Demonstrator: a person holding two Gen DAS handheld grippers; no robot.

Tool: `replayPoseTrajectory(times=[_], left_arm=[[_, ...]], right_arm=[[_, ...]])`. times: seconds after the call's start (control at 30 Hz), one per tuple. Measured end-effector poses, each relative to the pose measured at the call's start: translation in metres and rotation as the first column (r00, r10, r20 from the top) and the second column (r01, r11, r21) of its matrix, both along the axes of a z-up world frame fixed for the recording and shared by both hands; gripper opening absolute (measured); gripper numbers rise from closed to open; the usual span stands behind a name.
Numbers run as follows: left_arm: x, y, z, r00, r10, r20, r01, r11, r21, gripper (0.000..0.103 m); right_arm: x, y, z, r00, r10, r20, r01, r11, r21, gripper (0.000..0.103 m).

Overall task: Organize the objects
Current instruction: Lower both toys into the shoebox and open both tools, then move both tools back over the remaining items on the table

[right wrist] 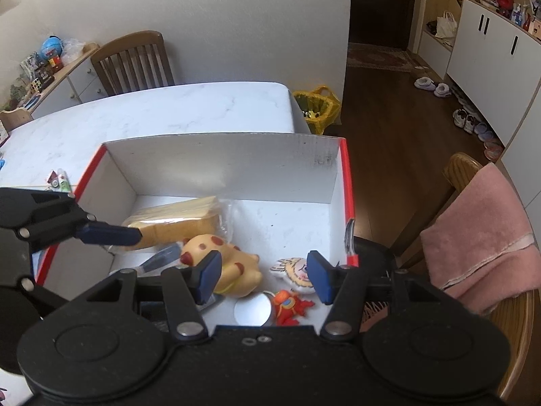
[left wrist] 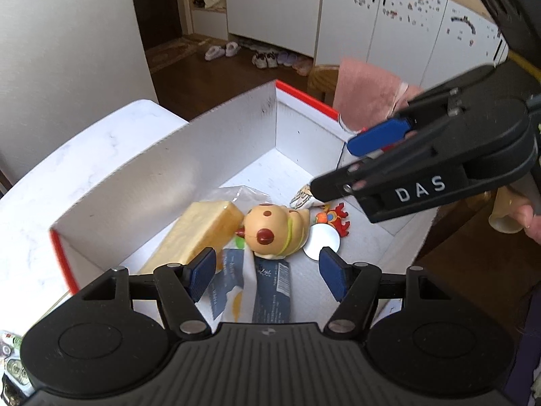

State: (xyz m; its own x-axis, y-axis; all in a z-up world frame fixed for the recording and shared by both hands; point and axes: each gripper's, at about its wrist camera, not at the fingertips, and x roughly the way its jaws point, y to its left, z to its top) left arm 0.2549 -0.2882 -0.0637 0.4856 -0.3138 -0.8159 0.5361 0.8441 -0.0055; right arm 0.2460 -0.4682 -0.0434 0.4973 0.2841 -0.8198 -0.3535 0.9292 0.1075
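Note:
A white cardboard box with a red rim stands on the marble table. Inside lie a bagged bread loaf, a yellow toy with red spots, a red toy, a white disc, a small face figure and dark blue packets. My left gripper hangs open above the packets, holding nothing. My right gripper is open above the yellow toy and face figure, also holding nothing. It enters the left wrist view from the right.
A pink towel hangs over a wooden chair just right of the box. Small tubes lie on the table left of the box. A yellow bag sits on the floor past the table's far corner. Another chair stands behind.

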Motion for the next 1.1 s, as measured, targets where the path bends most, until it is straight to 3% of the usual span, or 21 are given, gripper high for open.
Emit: replayPoseTrajectory(times=[0.6, 0.8, 1.0, 1.1], left_arm=[[-0.043, 0.055, 0.043, 0.993, 0.049, 0.105, -0.034, 0.99, -0.134, 0.066], [-0.059, 0.08, 0.053, 0.989, 0.055, 0.138, -0.032, 0.986, -0.165, 0.066], [-0.071, 0.112, 0.059, 0.986, 0.065, 0.156, -0.035, 0.982, -0.188, 0.066], [-0.077, 0.131, 0.06, 0.986, 0.075, 0.151, -0.043, 0.977, -0.207, 0.076]], right_arm=[[-0.058, 0.029, 0.026, 0.999, 0.019, 0.028, -0.02, 0.998, 0.053, 0.055], [-0.081, 0.051, 0.035, 0.996, 0.022, 0.081, -0.026, 0.999, 0.045, 0.055], [-0.098, 0.078, 0.042, 0.994, -0.001, 0.111, -0.007, 0.997, 0.072, 0.062], [-0.105, 0.093, 0.044, 0.994, -0.011, 0.111, 0.002, 0.996, 0.085, 0.062]])
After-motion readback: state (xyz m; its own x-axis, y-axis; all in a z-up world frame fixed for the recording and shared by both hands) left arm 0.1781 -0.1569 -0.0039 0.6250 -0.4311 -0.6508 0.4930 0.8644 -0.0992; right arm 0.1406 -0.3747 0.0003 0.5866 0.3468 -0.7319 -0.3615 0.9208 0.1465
